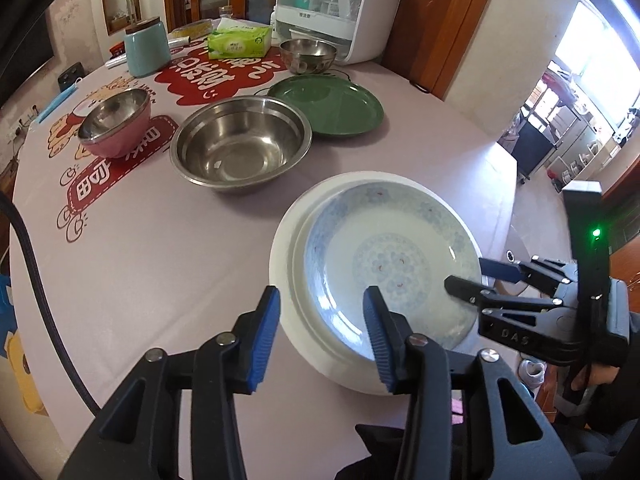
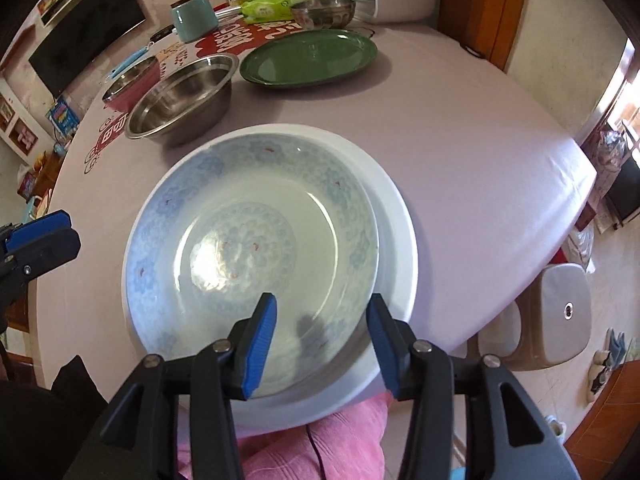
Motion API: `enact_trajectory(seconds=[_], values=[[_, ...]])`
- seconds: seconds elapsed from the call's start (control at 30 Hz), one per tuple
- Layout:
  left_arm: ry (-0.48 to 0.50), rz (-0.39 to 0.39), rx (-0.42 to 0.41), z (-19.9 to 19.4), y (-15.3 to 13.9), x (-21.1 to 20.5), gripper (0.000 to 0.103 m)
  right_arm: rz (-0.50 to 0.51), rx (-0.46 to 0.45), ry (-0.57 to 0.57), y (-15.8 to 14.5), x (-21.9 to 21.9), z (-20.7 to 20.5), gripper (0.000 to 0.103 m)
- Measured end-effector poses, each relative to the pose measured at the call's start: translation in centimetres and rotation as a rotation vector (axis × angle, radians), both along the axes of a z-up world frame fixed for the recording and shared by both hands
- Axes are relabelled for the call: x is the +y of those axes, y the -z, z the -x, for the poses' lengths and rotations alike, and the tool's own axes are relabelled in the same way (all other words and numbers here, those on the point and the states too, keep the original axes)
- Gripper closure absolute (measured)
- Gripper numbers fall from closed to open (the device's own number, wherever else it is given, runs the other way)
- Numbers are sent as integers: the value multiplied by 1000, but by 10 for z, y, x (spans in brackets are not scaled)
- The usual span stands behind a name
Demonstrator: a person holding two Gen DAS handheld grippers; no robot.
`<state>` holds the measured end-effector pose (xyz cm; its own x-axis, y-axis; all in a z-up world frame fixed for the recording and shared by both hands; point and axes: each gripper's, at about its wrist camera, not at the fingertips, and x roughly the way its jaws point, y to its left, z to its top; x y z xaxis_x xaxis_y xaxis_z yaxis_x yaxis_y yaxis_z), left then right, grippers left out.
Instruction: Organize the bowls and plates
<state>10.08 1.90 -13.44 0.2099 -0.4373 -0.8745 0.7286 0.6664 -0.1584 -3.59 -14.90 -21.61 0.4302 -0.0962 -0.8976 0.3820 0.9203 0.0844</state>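
A blue-patterned plate (image 1: 388,240) (image 2: 248,216) lies inside a larger white plate (image 1: 286,248) (image 2: 400,240) near the table's front edge. My left gripper (image 1: 320,340) is open and straddles the stack's near-left rim, one pad outside the white plate and one over the blue plate. My right gripper (image 2: 322,340) (image 1: 474,278) is open over the opposite side, with the blue plate's rim between its pads; neither pad presses on it. The left gripper (image 2: 40,232) shows at the left edge of the right wrist view.
Behind the stack stand a large steel bowl (image 1: 242,142), a pink steel-lined bowl (image 1: 116,124), a green plate (image 1: 326,106) and a small steel bowl (image 1: 307,54). Farther back are a teal canister (image 1: 146,46), tissues (image 1: 240,42) and a white appliance (image 1: 340,8). The table edge (image 2: 520,248) curves close on the right.
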Motion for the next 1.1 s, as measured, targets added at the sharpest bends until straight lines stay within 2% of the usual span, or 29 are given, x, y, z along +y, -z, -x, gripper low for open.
enact_trajectory(seconds=[0.07, 0.17, 0.43, 0.6, 0.8, 1.1], values=[[-5, -2, 8, 1, 0, 3, 59, 25, -19, -8, -7, 1, 1, 46], [-13, -6, 7, 5, -3, 5, 53, 61, -49, -33, -18, 2, 1, 41], [-66, 1, -12, 14, -16, -5, 39, 122, -35, -178, -23, -4, -6, 40], [-149, -1, -1, 20, -20, -20, 33, 162, -24, -305, -27, -14, -11, 40], [-231, -12, 0, 24, -24, -48, 24, 191, -39, -399, -35, -39, -14, 40], [-333, -17, 7, 27, -27, -90, 23, 198, -48, -490, -37, -87, -25, 40]])
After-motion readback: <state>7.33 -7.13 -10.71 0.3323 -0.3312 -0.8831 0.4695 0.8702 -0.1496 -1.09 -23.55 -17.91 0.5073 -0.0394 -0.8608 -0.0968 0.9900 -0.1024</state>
